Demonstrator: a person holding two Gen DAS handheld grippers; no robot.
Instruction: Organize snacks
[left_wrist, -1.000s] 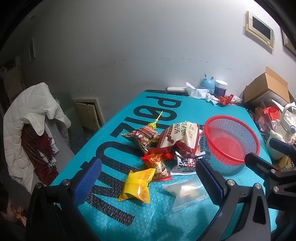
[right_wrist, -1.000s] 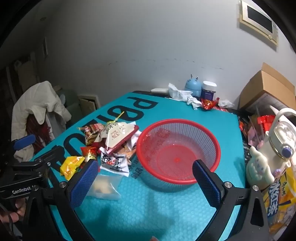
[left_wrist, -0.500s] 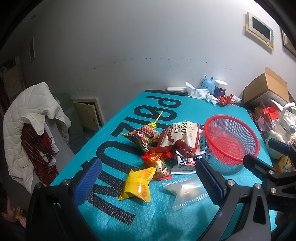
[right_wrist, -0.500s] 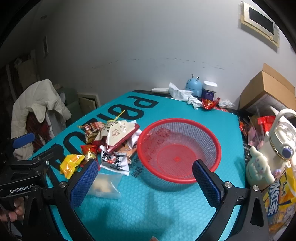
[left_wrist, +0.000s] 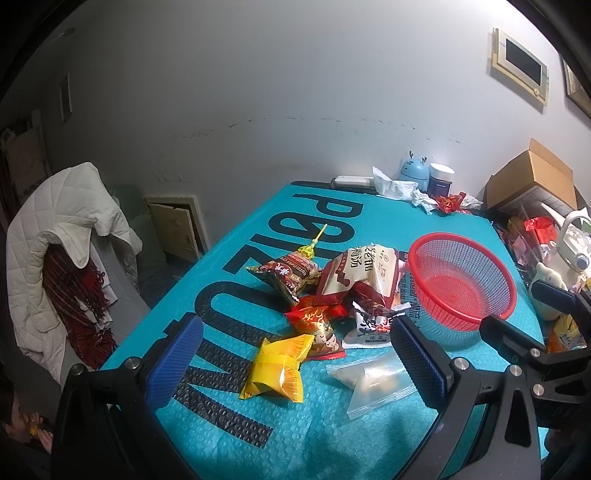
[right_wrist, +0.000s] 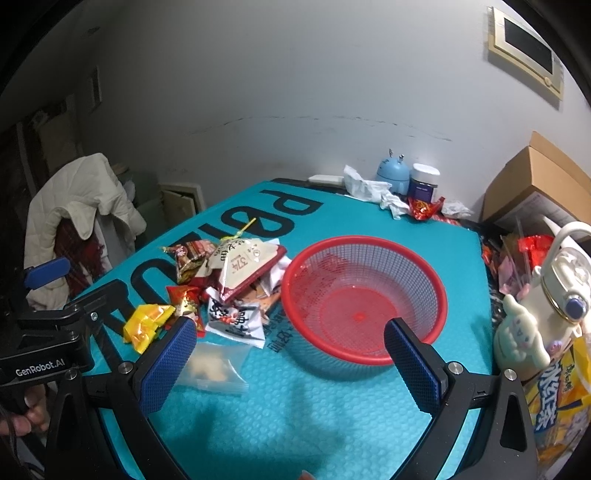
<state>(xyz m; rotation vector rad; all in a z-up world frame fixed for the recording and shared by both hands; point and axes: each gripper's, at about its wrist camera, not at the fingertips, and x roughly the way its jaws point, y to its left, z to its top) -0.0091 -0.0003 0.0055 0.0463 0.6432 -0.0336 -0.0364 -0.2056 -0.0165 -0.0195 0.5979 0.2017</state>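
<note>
A heap of snack packets (left_wrist: 332, 291) (right_wrist: 229, 280) lies on the teal table mat, left of an empty red mesh basket (left_wrist: 461, 280) (right_wrist: 364, 299). Nearest to me are a yellow packet (left_wrist: 277, 369) (right_wrist: 147, 325) and a clear bag of pale pieces (left_wrist: 373, 380) (right_wrist: 210, 365). A big red-and-cream bag (left_wrist: 362, 277) tops the heap. My left gripper (left_wrist: 295, 362) hovers open above the yellow packet and clear bag. My right gripper (right_wrist: 291, 362) hangs open over the basket's near rim. Neither holds anything.
At the table's far edge stand a blue gadget (right_wrist: 393, 173), a dark jar (right_wrist: 424, 182) and crumpled wrappers (right_wrist: 424, 208). A cardboard box (right_wrist: 539, 188), a white character bottle (right_wrist: 546, 306) and a yellow bag (right_wrist: 557, 391) crowd the right side. A chair with a white coat (left_wrist: 62, 251) stands left.
Both grippers have barely shifted, and the snacks and basket lie as before.
</note>
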